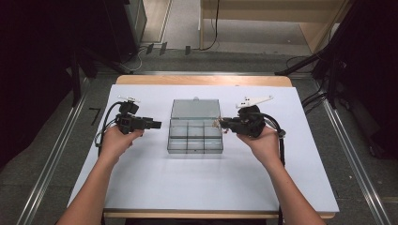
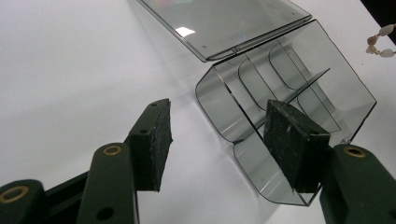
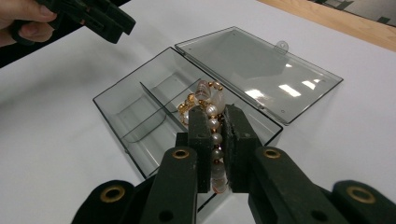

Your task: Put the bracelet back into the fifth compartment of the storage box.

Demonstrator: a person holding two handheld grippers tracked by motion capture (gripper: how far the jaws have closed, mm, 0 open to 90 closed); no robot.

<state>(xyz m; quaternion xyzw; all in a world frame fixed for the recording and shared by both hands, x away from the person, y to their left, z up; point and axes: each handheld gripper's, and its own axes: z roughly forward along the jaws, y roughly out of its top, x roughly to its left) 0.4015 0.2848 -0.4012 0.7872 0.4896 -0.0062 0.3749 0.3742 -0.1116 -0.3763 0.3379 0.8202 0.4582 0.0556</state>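
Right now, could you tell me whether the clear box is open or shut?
Open: the clear box has its lid folded flat on the table behind it.

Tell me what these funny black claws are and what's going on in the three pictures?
A person sits at a table and holds a squeeze-tool, called a gripper, in each hand. One picture looks down from above. The other two come from small cameras riding on each gripper, so you see its two black jaws up close. On the table lies a clear box with small compartments, its lid folded open. The right gripper pinches a bracelet of pearly and gold beads above the box. The left gripper is open and holds nothing, next to the box.
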